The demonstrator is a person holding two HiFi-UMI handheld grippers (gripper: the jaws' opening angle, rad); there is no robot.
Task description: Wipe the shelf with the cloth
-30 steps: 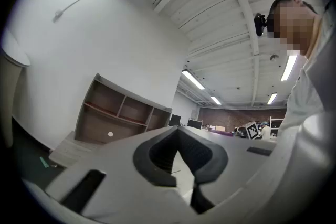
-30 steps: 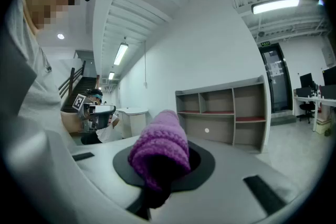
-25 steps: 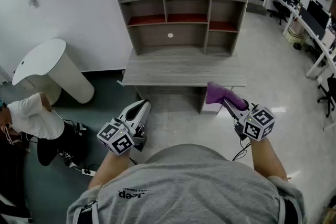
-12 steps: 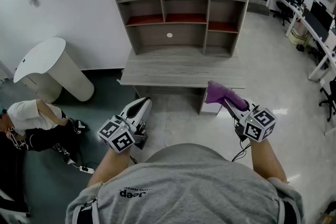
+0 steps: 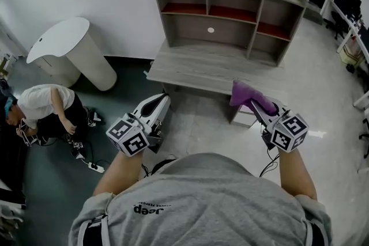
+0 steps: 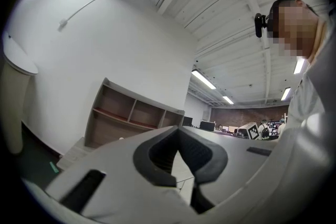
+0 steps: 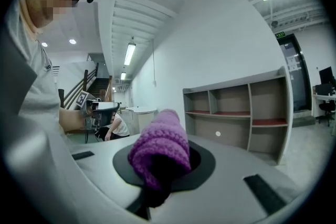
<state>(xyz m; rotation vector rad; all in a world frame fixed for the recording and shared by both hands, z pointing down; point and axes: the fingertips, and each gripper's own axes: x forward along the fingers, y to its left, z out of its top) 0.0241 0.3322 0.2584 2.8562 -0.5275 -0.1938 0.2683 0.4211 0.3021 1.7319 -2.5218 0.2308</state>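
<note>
In the head view the purple cloth [image 5: 247, 95] sticks out of the right gripper [image 5: 258, 106] by the desk's [image 5: 190, 69] near edge, below the shelf [image 5: 230, 14], while the left gripper view shows the left gripper's [image 6: 178, 136] jaws together and empty, and the right gripper view shows jaws clamped on the cloth.

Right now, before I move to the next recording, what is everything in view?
shelf unit: one, grey with red boards, against the wall ahead
cloth: one, purple, held in front of the shelf unit
rounded stand: one, white, left of the shelf unit
crouching person: one, white top, floor at far left
desks: several, with monitors, far right
left gripper: one, white, jaws together, empty
right gripper: one, white, shut on the cloth
</note>
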